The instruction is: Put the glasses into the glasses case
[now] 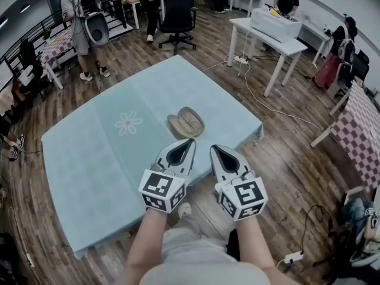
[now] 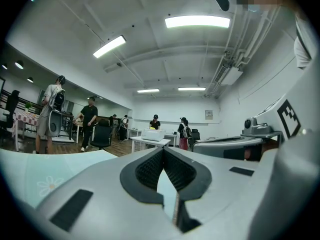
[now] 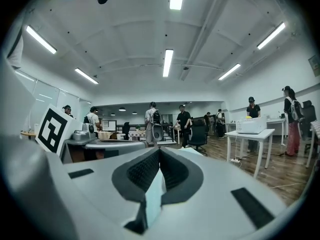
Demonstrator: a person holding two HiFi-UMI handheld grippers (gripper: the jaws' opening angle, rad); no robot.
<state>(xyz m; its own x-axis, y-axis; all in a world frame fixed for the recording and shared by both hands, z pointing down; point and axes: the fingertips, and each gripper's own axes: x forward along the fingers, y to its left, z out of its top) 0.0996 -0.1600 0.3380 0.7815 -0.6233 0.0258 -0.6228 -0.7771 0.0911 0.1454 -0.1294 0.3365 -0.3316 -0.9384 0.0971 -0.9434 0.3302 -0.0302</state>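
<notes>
Clenched tip against tip, with nothing between: left tongs point(image 1: 187, 142) and right tongs point(image 1: 215, 149), held side by side over the near edge of the worktop point(image 1: 89, 159). Just beyond them, touching neither, one case point(image 1: 186, 123), lying open toward the middle of the worktop. No glasses to be made out anywhere on the cloth; perhaps inside the open shell, too small to tell. Likely trouble from here: reaching in with tips shut and shoving the light case across the cloth toward the far edge rather than gripping anything; squeezing a lens or thin arm too hard, if glasses are there at all; pressing the lid down on an arm left sticking out. Counted: two tongs, one case, one flower print point(image 1: 128, 123) on the cloth, no glasses seen for certain.
</notes>
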